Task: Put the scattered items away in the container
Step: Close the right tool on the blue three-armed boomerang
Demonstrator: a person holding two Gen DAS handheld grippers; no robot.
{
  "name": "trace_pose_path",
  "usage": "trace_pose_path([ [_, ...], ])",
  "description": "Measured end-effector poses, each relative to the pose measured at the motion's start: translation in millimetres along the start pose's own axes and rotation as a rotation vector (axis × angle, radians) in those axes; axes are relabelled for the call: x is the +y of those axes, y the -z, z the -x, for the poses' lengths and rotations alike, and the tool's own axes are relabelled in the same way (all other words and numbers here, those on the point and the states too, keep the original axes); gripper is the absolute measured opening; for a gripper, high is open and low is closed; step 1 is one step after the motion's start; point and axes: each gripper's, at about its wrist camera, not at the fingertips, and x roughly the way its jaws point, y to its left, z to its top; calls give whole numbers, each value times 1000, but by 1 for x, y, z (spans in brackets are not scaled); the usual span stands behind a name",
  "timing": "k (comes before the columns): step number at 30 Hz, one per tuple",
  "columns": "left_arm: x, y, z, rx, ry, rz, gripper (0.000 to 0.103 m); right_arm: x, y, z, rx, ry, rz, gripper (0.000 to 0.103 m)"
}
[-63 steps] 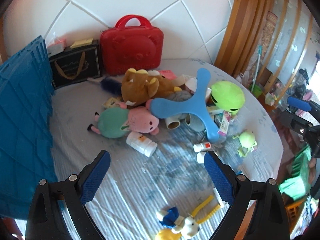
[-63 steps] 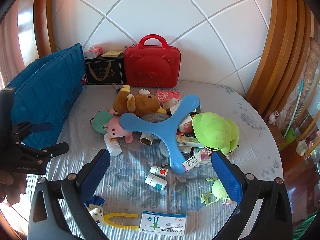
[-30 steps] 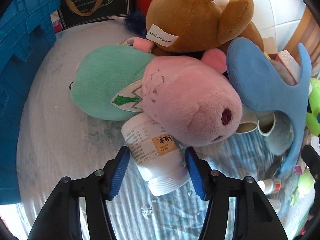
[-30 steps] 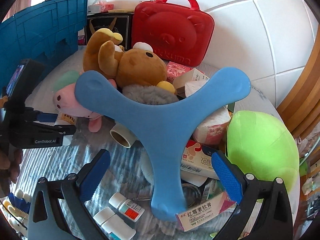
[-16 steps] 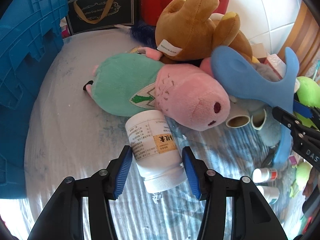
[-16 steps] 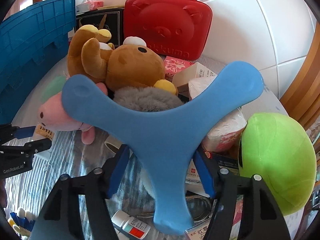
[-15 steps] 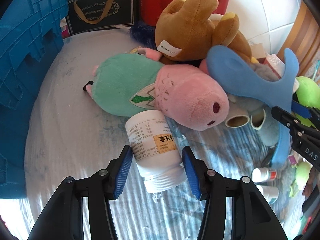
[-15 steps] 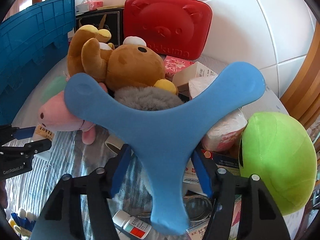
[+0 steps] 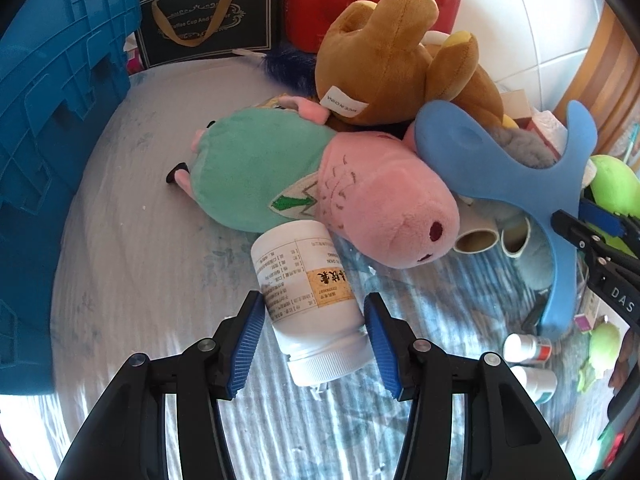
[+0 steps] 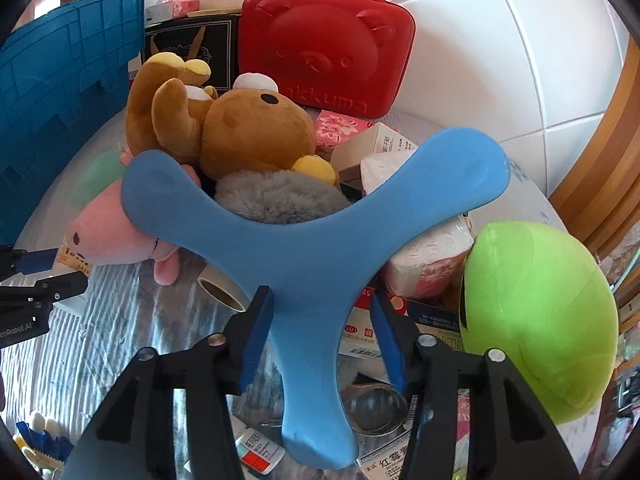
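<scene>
A white pill bottle lies cap towards the camera on the striped cloth, and my left gripper is shut on its sides. In the right wrist view a blue three-armed foam boomerang rests over the toy pile. My right gripper is closed around its near leg, the jaws opening slightly with the leg still between the pads. The blue crate stands at the left edge. The right gripper shows on the boomerang's leg in the left wrist view.
A pink and green pig plush lies just behind the bottle, with a brown bear above it. A green plush, medicine boxes, a tape roll and small vials crowd the right. A red case stands at the back.
Both grippers came in close to the pile. The right jaws went from wide open to closed around the boomerang's leg. The left gripper has kept hold of the bottle and drawn back a little.
</scene>
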Motion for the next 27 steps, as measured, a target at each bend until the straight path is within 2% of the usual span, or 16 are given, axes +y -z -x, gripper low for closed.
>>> trace_pose_path([
  [5,-1,-1,-5,-2,0,10,51,10,1,-3,5,-9,17,63],
  [12,0,-1,-8,2,-1,9,51,27,4,-20,33,101,87,63],
  [15,1,-3,-8,0,3,8,51,22,1,-20,30,95,59,55],
  [27,8,-13,17,-34,21,10,51,12,-14,18,-7,46,18,54],
])
